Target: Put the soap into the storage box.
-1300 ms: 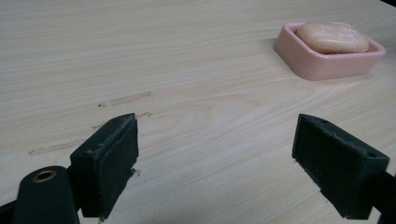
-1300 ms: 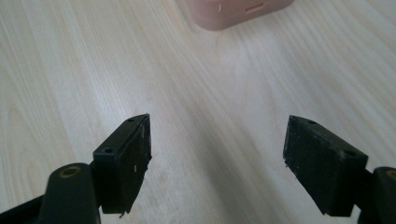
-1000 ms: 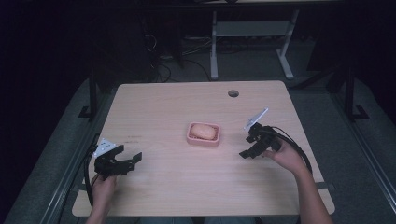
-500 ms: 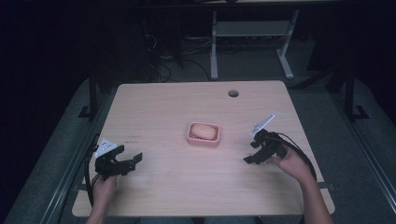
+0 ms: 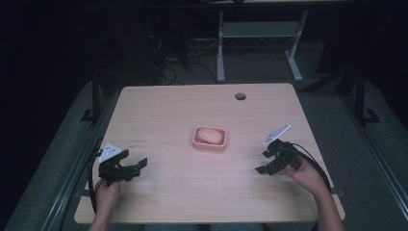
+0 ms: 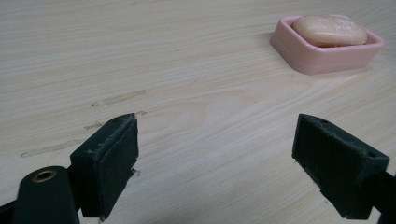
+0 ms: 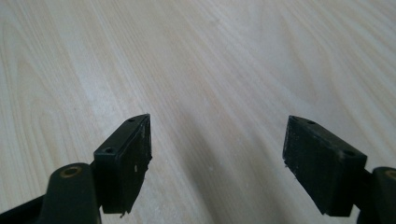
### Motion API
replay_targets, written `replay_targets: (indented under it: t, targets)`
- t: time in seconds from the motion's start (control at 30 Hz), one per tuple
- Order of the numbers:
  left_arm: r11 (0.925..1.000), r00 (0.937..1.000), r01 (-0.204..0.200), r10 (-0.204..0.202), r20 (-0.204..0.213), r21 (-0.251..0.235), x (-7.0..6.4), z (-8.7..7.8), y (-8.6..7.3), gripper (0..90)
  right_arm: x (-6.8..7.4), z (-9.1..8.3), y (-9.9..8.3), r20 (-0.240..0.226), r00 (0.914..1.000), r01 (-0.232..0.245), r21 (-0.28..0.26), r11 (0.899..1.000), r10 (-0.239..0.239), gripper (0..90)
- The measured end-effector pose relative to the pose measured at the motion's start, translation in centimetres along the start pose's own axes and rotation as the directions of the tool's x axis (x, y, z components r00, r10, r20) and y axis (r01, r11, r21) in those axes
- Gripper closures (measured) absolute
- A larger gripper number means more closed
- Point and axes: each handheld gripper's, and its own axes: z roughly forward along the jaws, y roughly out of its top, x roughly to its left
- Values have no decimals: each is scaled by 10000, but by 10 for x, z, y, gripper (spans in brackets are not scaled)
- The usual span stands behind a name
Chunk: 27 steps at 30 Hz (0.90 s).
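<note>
Pink soap dish (image 5: 210,139) sits near the middle of the wooden table (image 5: 183,192) with a pale bar of soap (image 5: 210,135) lying in it; the bar's underside is hidden by the dish wall. Left gripper (image 5: 136,166) rests well apart at the near left, its 2 jaws spread and empty, the dish up-right in its own view (image 6: 327,44). Right gripper (image 5: 263,162) hovers to the dish's right, jaws likewise wide over bare wood.

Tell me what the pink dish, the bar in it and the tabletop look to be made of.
Pink dish: seemingly matte moulded plastic, uniform colour, thick rounded rim. Bar: probably soap, peach, smooth with a waxy sheen. Tabletop: pale wood-grain surface, likely laminate, flat and low-gloss, with a few scuff marks.
</note>
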Motion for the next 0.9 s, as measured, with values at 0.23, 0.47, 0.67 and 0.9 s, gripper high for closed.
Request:
replay_targets:
  t: [0.23,0.47,0.67,0.9]
  targets:
    - [10000,10000,-43,43,7,69,0,0,0,143,3,-1,-11,40,9999,-126,-134,9998,127,233]
    - [10000,10000,-67,67,32,13,-1,1,0,142,9,-3,-21,39,9999,-144,-282,9995,145,232]
    - [9999,9999,-128,128,97,32,-3,2,1,143,13,-4,-28,86,9997,-224,-402,9989,227,232]
    - [9998,9998,-193,192,113,71,-4,4,2,143,18,-5,-38,122,9992,-364,-500,9981,370,232]
